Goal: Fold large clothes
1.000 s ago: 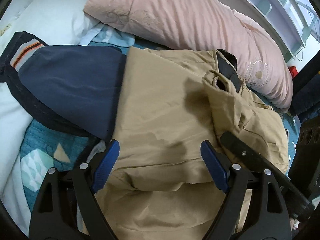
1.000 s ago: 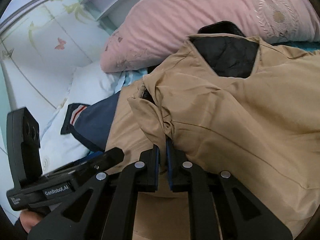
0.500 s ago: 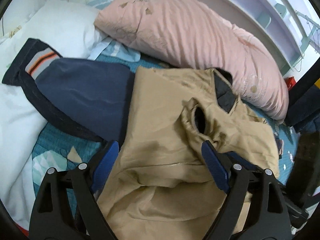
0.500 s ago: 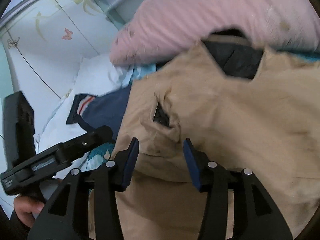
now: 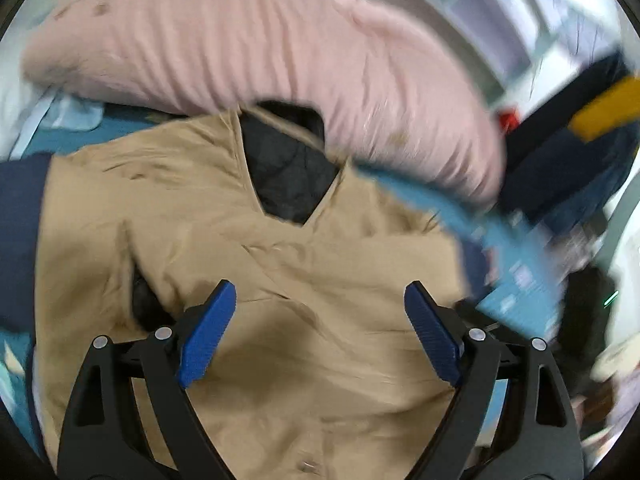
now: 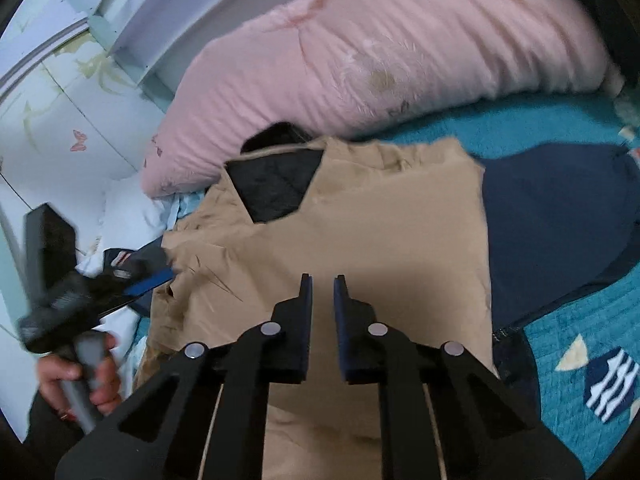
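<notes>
Spread on the bed [image 6: 568,304], front up: the tan jacket [image 6: 360,240], with its black-lined neck opening [image 6: 276,184] at the far end, touching the pink pillow [image 6: 400,60]. Long axis running straight away from both grippers, collar far, hem end near and passing out of view under the jaws. Flanked by a navy garment [image 6: 560,220] showing past its side edges.

Left gripper [image 5: 320,296]: spread wide, holding nothing, hovering over the jacket's chest, with a dark sleeve opening [image 5: 140,300] just off its left finger. Gripped by a person's hand [image 6: 80,376] at the jacket's left edge.

Right gripper [image 6: 322,280]: just closed down to a narrow slit, nothing between the blue pads [image 6: 306,292], poised over the middle of the cloth, clear of it as far as can be told.

Probably turning on the near hem: directly below and behind both grippers, one toward each side, neither clearly nearer. Much motion blur in the left view, so no finer reading of the creases.
</notes>
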Demonstrator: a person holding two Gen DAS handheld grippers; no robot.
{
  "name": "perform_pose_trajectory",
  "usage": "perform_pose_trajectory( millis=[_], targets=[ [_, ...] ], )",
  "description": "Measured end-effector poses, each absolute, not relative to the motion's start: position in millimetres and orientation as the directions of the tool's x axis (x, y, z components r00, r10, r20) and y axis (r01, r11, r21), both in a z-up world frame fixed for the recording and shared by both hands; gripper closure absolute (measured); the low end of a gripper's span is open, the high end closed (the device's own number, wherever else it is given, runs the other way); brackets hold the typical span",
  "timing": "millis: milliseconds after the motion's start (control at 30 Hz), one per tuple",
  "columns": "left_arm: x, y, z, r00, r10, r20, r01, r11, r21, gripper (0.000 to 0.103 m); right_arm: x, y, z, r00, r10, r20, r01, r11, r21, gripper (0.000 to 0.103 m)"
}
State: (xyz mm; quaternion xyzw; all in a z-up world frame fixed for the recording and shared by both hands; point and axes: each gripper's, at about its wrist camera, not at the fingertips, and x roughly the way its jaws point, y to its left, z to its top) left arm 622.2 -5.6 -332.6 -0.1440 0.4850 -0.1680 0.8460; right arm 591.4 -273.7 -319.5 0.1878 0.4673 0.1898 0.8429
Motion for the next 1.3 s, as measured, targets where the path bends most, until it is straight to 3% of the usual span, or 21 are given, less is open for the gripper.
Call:
perform_pose_trajectory(
  millis=[67,133,200,300,433,600,733,800,933,1100,1200,1300],
  targets=[
    [636.6,-7.6,-369.6,0.365,-0.318,-0.875,0.066,0.946,-0.316,0.017,603.5,-282.6,-339.4,0.434,0.503,-0.747,-0.128,0.855,0.502,0.097],
    [640.3,5.4,-395.2,0.317,-0.294,-0.902,-0.004,0.950,-0.311,0.018,612.4,-292.9,-364.2,0.379,0.489,-0.786,-0.081,0.863,0.498,0.103],
    [637.7,14.2,-403.5,0.340,-0.318,-0.885,0.007,0.942,-0.336,0.024,616.2,-304.1,-390.4,0.334,0.501,-0.799,-0.044,0.855,0.517,0.103],
    [636.2,13.7,-405.8,0.350,-0.315,-0.882,0.029,0.945,-0.326,0.025,615.3,-309.8,-411.7,0.319,0.539,-0.779,-0.016,0.825,0.565,0.103],
    [635.0,12.6,-395.6,0.376,-0.329,-0.866,0.064,0.942,-0.330,0.024,609.9,-299.9,-384.2,0.347,0.496,-0.796,-0.073,0.860,0.504,0.100],
    [622.5,33.2,-376.8,0.425,-0.373,-0.825,0.090,0.924,-0.372,0.024,618.4,-308.6,-336.7,0.469,0.498,-0.729,-0.131,0.856,0.500,0.099],
    [620.3,47.4,-376.6,0.407,-0.410,-0.816,0.077,0.906,-0.416,0.024,647.2,-317.4,-353.1,0.471,0.415,-0.778,-0.055,0.894,0.444,0.103],
    [620.4,47.5,-374.9,0.397,-0.407,-0.823,0.094,0.910,-0.404,0.023,656.9,-319.1,-380.3,0.392,0.423,-0.817,-0.013,0.891,0.454,0.103],
    [613.9,63.1,-360.1,0.430,-0.431,-0.793,0.095,0.895,-0.435,0.018,634.7,-319.5,-357.5,0.419,0.455,-0.786,-0.049,0.875,0.481,0.097],
    [607.0,84.1,-346.7,0.483,-0.340,-0.807,0.075,0.934,-0.348,0.016,581.6,-296.2,-332.1,0.361,0.470,-0.805,-0.187,0.883,0.431,0.097],
    [607.1,99.5,-347.6,0.486,-0.275,-0.829,0.048,0.956,-0.289,0.016,577.1,-283.8,-367.2,0.259,0.392,-0.883,-0.188,0.917,0.352,0.100],
    [613.7,124.6,-349.0,0.489,-0.226,-0.843,-0.009,0.964,-0.264,0.016,580.5,-285.1,-391.2,0.208,0.412,-0.887,-0.157,0.909,0.385,0.101]
  ],
)
